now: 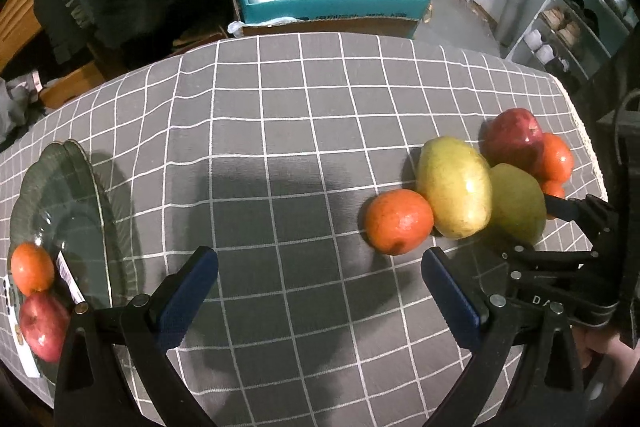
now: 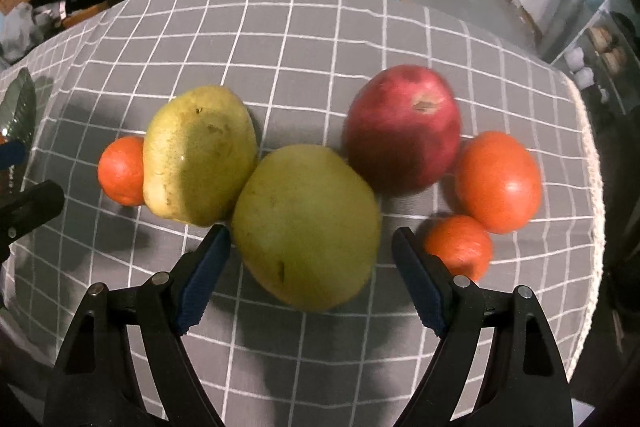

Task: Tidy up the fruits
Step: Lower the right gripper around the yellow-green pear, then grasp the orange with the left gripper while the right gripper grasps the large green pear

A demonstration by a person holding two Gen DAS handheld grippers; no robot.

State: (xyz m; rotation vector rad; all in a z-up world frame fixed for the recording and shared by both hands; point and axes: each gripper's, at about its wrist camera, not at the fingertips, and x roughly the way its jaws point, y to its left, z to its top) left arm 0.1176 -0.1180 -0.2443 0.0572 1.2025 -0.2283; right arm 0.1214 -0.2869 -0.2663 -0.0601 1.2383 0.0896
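Note:
Several fruits lie in a cluster on the grey checked tablecloth [image 2: 320, 39]. There are two yellow-green pears [image 2: 198, 155] [image 2: 306, 227], a red apple [image 2: 404, 127] and three oranges [image 2: 120, 171] [image 2: 498, 181] [image 2: 458, 247]. My right gripper [image 2: 311, 233] is open and points steeply down, its jaws on either side of the nearer pear without pressing on it. My left gripper [image 1: 320, 287] is open over bare cloth, with the nearest orange [image 1: 398, 221] just beyond its right finger. At the left, a green glass plate [image 1: 80, 195] holds an orange [image 1: 32, 269] and a red apple [image 1: 42, 325].
A teal box [image 1: 332, 7] with plastic bags stands beyond the table's far edge. The cloth's lace-trimmed right edge [image 2: 592, 163] runs close to the fruits. White shelves [image 1: 568, 27] stand at the far right. Dark clothing hangs at the back left.

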